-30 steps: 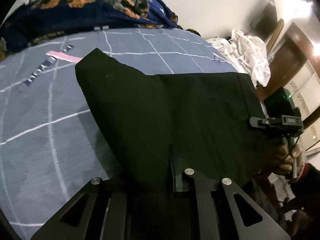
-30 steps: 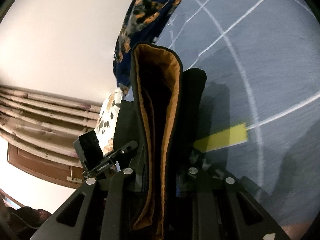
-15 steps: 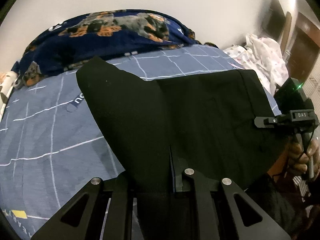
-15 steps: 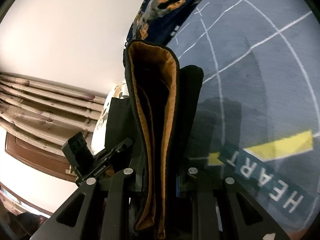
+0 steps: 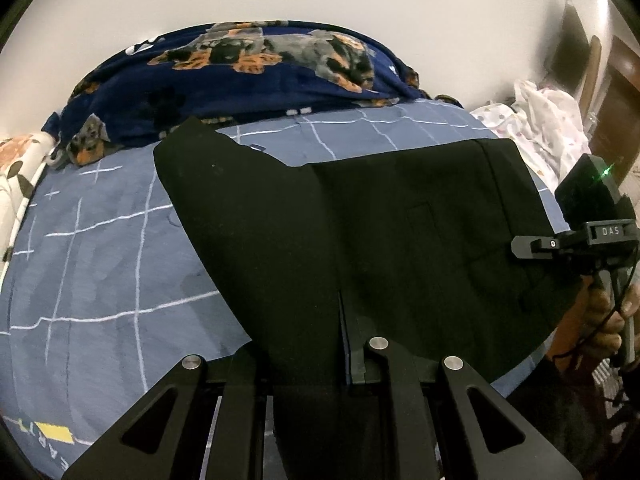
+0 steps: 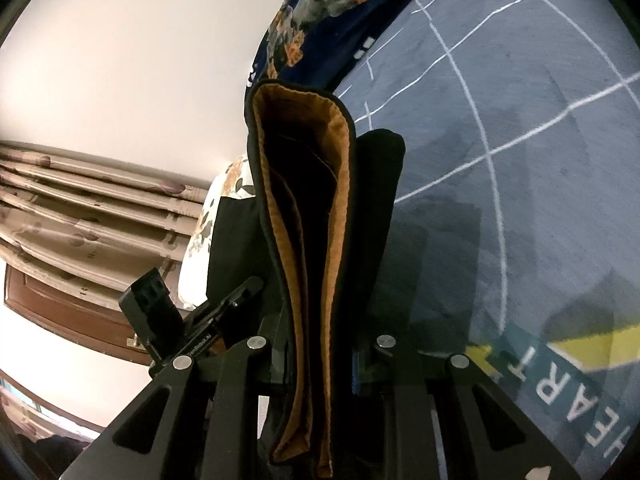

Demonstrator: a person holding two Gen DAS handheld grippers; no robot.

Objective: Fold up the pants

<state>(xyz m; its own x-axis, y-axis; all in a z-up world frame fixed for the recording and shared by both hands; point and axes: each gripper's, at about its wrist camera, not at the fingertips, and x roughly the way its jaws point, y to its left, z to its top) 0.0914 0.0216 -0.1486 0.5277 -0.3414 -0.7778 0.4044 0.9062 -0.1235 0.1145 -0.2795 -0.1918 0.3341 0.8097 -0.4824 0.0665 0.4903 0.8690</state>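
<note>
Black pants point(image 5: 360, 232) hang stretched above a blue bedsheet with white grid lines point(image 5: 100, 248). My left gripper point(image 5: 316, 364) is shut on the near edge of the cloth, which spreads away from it toward the bed's far side. My right gripper point(image 6: 316, 360) is shut on the pants' waistband point(image 6: 304, 208), whose orange-brown lining stands up between the jaws. In the left wrist view the right gripper's body point(image 5: 592, 220) and the hand point(image 5: 604, 316) holding it show at the far right edge of the pants. The left gripper's body point(image 6: 188, 320) shows at the left of the right wrist view.
A navy blanket with a dog print point(image 5: 248, 72) is heaped along the bed's far edge against a white wall. White dotted cloth point(image 5: 536, 120) lies at the far right beside wooden furniture. A floral pillow point(image 5: 16, 168) sits at the left. Curtains point(image 6: 80, 216) hang beyond the bed.
Both grippers have lifted and carried the pants across the bed; more of the dog blanket and wall shows in the left view. The yellow patch and lettering slid toward the right view's lower right.
</note>
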